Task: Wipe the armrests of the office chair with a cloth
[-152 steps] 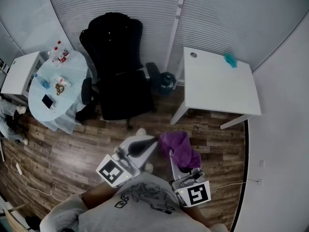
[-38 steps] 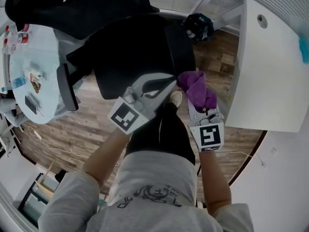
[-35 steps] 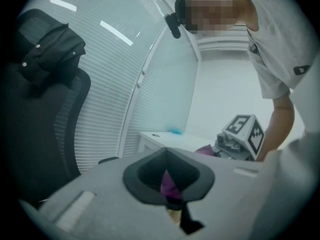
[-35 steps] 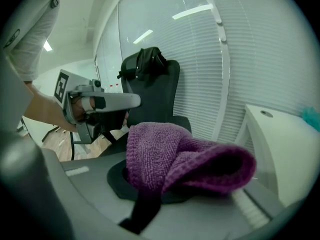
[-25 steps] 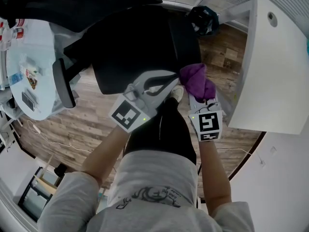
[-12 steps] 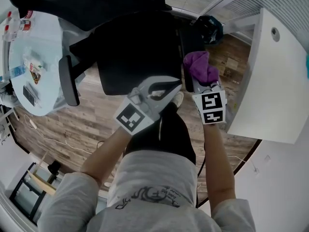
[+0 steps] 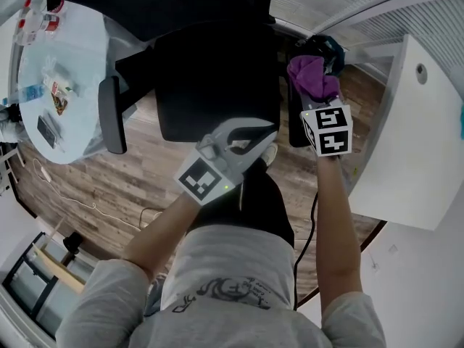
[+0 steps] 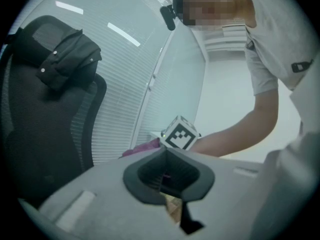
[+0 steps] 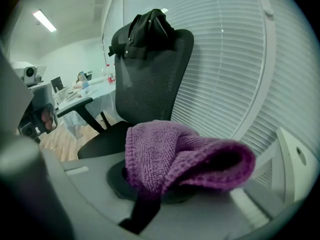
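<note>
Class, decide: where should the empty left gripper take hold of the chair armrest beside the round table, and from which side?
Probably mid-length on the armrest, across its narrow width, coming from above: it is a long, slim bar lying level, and the round table crowds its outer side.

No lettering is legible anywhere; the print on the person's shirt (image 7: 217,299) is unreadable.
</note>
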`<state>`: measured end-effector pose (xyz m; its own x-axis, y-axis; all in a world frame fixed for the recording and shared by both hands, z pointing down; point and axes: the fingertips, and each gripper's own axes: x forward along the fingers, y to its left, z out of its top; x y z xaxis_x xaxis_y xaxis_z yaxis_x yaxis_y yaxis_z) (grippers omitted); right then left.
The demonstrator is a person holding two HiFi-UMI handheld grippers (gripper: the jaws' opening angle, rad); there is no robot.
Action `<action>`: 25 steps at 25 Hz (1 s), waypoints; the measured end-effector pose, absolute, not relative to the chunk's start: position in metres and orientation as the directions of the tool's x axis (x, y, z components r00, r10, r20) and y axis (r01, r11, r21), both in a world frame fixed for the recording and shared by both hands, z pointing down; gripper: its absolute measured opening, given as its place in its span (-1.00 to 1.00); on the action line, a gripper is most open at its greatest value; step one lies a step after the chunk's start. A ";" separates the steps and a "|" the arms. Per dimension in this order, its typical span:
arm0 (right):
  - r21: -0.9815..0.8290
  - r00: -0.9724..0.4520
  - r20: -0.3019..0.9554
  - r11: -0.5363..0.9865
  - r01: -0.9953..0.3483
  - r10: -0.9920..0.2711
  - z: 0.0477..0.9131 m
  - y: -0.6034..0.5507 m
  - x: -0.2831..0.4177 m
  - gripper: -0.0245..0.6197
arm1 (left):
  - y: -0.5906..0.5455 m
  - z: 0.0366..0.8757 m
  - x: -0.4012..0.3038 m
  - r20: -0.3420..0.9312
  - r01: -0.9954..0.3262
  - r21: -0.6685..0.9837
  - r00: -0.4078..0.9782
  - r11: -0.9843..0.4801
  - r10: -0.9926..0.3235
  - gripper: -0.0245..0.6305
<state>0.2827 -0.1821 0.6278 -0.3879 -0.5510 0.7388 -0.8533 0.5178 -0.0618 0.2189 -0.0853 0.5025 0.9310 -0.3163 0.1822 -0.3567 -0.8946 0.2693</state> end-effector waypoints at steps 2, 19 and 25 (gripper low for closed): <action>-0.058 -0.389 0.740 0.526 -0.849 -0.548 0.629 -0.193 0.282 -0.83 | -0.087 0.500 0.217 0.175 -0.362 0.269 0.930 -0.892 -0.324 -0.92; -0.054 -0.386 0.737 0.521 -0.852 -0.555 0.625 -0.193 0.281 -0.83 | -0.091 0.490 0.226 0.160 -0.356 0.236 0.932 -0.904 -0.325 -0.92; -0.059 -0.397 0.731 0.529 -0.847 -0.554 0.621 -0.151 0.283 -0.83 | -0.092 0.487 0.228 0.164 -0.363 0.234 0.929 -0.902 -0.331 -0.92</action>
<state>0.2831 -0.1511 0.6210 -0.3975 -0.5543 0.7313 -0.8465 0.5290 -0.0592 0.2282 -0.0923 0.4875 0.9293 -0.3310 0.1637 -0.3626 -0.9021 0.2341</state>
